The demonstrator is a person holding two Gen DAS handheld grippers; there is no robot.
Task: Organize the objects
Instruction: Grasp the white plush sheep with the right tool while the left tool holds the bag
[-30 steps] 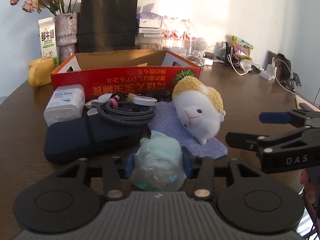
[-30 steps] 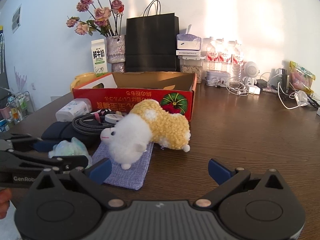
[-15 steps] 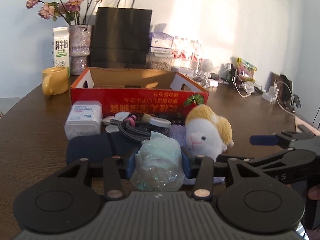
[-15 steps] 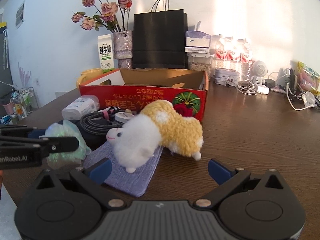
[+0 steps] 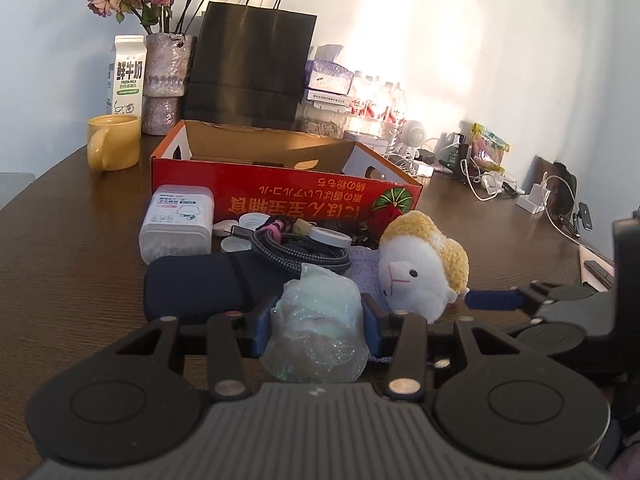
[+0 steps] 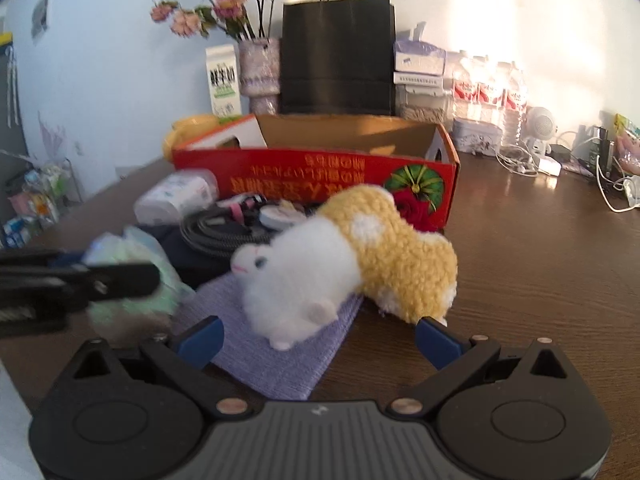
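My left gripper [image 5: 316, 320] is shut on a crumpled pale green plastic bag [image 5: 316, 328], held above the table in front of a dark blue case [image 5: 200, 284]. The same bag [image 6: 132, 276] shows blurred at the left of the right wrist view. A white and yellow plush sheep [image 6: 344, 268] lies on a purple cloth [image 6: 280, 352], its head toward the left. My right gripper [image 6: 318, 338] stands open just in front of the sheep, one finger on each side of it, pads not touching. The open red cardboard box [image 5: 280, 196] sits behind the pile.
A coiled braided cable [image 5: 300, 252], a white wipes tub [image 5: 176, 224] and small caps lie before the box. Behind stand a yellow mug [image 5: 114, 142], milk carton [image 5: 126, 76], flower vase [image 5: 164, 84] and black paper bag [image 5: 248, 68]. Chargers and cables [image 5: 488, 184] clutter the back right.
The left gripper has lifted the plastic bag and tilted up toward the box. The right gripper has moved closer to the plush sheep, which now lies between its open fingers.
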